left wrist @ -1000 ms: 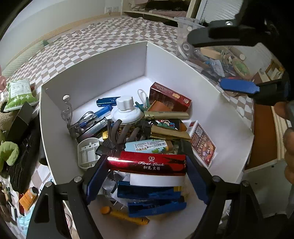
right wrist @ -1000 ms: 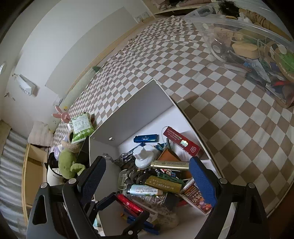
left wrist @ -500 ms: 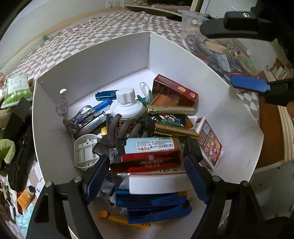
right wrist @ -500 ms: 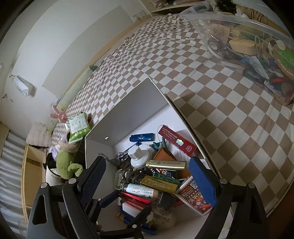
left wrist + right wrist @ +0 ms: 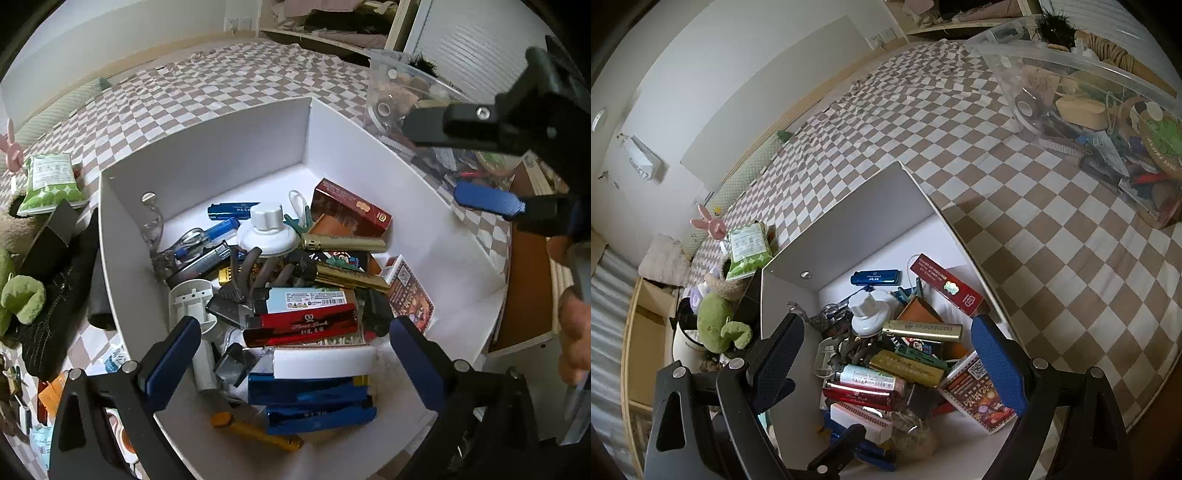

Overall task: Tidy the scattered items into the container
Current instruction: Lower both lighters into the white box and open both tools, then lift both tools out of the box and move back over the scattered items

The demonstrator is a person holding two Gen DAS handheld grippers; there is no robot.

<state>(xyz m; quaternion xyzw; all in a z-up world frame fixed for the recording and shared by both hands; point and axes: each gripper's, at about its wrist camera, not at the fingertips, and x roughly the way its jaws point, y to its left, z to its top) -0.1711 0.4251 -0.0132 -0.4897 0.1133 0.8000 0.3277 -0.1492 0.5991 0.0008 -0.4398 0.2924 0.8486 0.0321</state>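
Two grippers are hovering over one white container (image 5: 207,162). Left gripper (image 5: 291,349): its jaws are opening, standing wide apart, and are gripping nothing; the red box (image 5: 301,326) is lying loose between and just beyond the blue pads, on top of the pile inside the container. Right gripper (image 5: 886,354): its jaws are standing partly open and are holding nothing, poised above the same pile. Surrounding the red box are lying a light blue tube (image 5: 306,297), two gold tubes (image 5: 343,244), a white knob (image 5: 266,230), a dark red carton (image 5: 351,208) and blue packets (image 5: 314,402). Outside the container, the checkered cloth (image 5: 1052,236) is carrying a clear bin (image 5: 1089,107), a green snack packet (image 5: 48,182) and a green plush toy (image 5: 720,321).
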